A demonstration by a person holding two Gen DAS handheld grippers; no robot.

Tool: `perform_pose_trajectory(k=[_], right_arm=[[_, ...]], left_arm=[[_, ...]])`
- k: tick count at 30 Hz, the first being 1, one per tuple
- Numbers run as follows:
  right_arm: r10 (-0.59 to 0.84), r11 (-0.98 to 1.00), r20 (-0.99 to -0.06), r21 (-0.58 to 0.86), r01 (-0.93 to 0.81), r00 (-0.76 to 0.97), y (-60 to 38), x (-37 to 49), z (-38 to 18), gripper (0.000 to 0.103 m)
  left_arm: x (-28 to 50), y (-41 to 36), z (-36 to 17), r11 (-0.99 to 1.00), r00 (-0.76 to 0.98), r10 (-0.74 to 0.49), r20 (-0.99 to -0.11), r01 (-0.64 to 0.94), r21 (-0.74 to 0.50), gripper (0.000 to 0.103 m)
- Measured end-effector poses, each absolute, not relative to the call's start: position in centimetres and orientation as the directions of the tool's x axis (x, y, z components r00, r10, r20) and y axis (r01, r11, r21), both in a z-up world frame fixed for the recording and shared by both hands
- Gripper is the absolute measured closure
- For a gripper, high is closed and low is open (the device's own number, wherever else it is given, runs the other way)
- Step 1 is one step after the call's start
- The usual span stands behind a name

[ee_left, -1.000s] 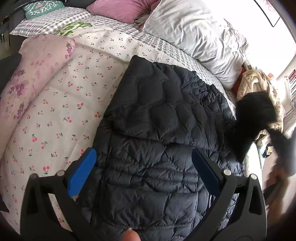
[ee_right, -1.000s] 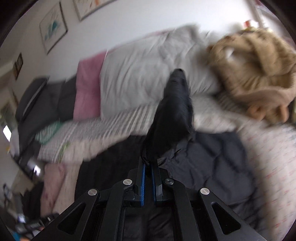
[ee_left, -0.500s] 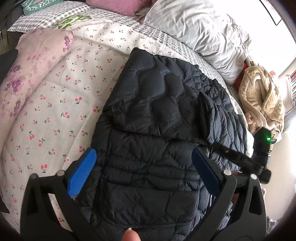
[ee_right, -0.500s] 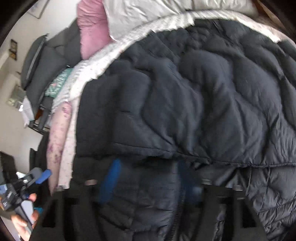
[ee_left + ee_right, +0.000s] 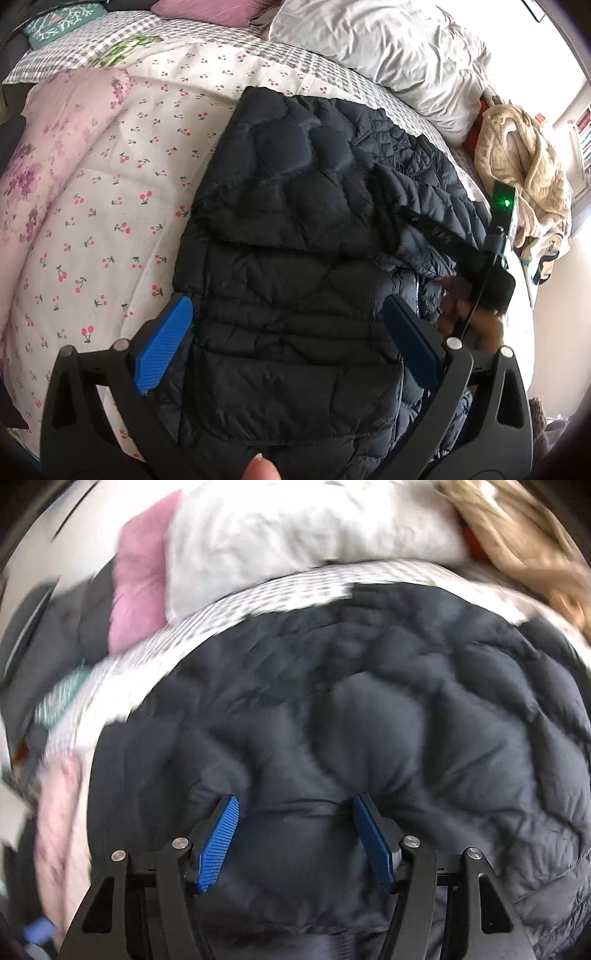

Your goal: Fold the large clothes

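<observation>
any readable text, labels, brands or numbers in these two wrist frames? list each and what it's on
None can be read.
Navy puffer jacket: no tag, logo or print showing in either view.
Cherry-print quilt: pattern only, no lettering.
Teal cushion: white coral-like motif, no words.
Shelf items at the far right edge: too small and washed out to read.
Right gripper: a green light on its body, no marking legible.
The right wrist view is motion-blurred throughout.
</observation>
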State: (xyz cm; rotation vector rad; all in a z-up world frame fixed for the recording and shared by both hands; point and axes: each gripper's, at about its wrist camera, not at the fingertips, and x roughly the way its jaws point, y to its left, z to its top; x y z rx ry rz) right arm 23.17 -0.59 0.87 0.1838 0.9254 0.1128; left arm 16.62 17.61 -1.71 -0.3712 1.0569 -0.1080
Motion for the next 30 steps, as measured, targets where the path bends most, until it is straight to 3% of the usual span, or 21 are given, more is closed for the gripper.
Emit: perform_pose_trajectory(k=[4,10,13,20,30], right_arm=[[0.316,0.949,-0.782,0.268,-0.167,0.537,1.1,20.8,1.8,0.036],[0.374,0.927,-0.76,0.329,-0.181,0.532,-3.2,16.0,5.9,0.034],[0.332,0.94,-0.752,0.313,-0.136,0.569,-7.5,12.8,7.9,0.028],[0.235,0.942,-0.75,0.332,0.044,0.619,-19.2,4.1,8.6,0.026],[0.246,0.872,-0.813,0.423,0.246,0.528,-32.1,-7.0,6.7,0.026]], left_arm=[[16.2,17.0,-2.2,0.942,0.472,-0.254,-0.844,-0.078,-0.327,0.001],[14.2,16.9,-2.4,0.948,0.457,-0.259,-0.851,-0.048,-0.315,0.001],[12.7,16.9,-2.6,0.961,0.454,-0.235,-0.859,-0.024,-0.275,0.001],[9.6,17.8,-3.8,0.987,0.423,-0.156,-0.893,0.024,-0.161,0.001],[5.5,20.9,-4.8,0.972,0.297,-0.233,-0.926,0.049,-0.228,0.001]])
